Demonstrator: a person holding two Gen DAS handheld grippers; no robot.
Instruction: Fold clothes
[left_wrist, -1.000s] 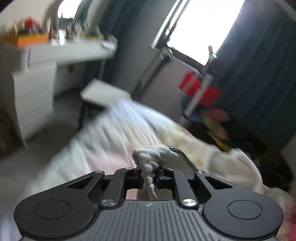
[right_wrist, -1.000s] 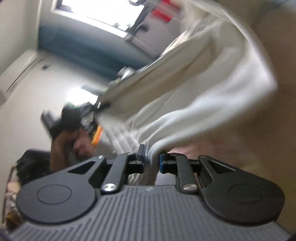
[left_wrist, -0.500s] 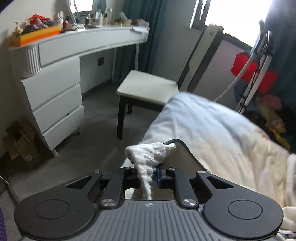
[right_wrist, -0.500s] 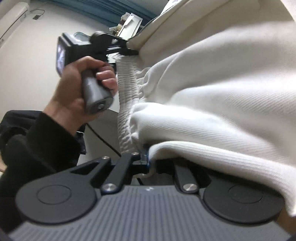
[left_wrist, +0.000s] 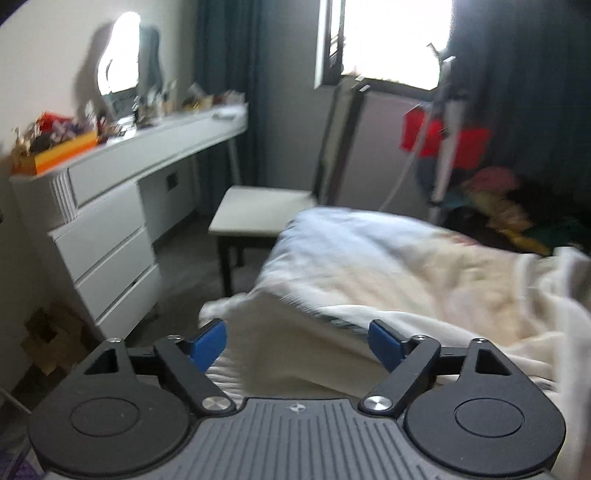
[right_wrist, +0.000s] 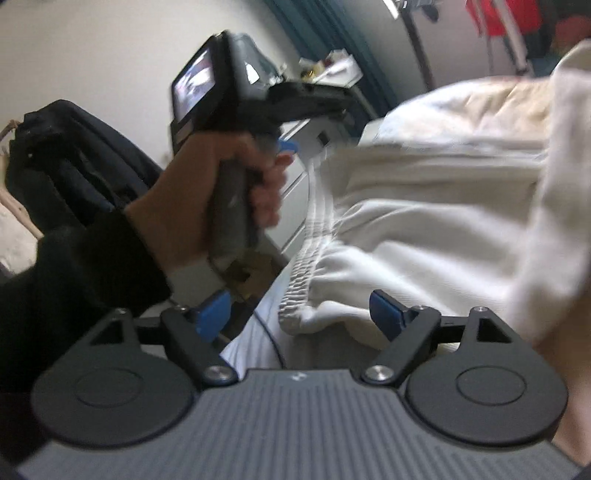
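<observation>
A cream-white knit garment (right_wrist: 417, 236) with a ribbed waistband (right_wrist: 306, 254) lies on the bed. In the left wrist view the garment (left_wrist: 295, 347) lies just ahead of my left gripper (left_wrist: 297, 341), which is open with its blue pads wide apart and holds nothing. My right gripper (right_wrist: 301, 314) is also open and empty, with the waistband's end lying between and just beyond its fingertips. The person's hand holding the left gripper (right_wrist: 236, 110) shows at the left of the right wrist view, above the garment's far edge.
The bed (left_wrist: 388, 254) with a pale duvet fills the middle. A white chair (left_wrist: 258, 214) stands at its far corner. A white dresser and desk (left_wrist: 110, 221) run along the left wall. A rack with red and coloured items (left_wrist: 450, 144) stands at the right by the window.
Both grippers have opened and let go of the garment, which now rests on the bed. The left gripper has dropped its bunched cuff; the right has released the hem.
</observation>
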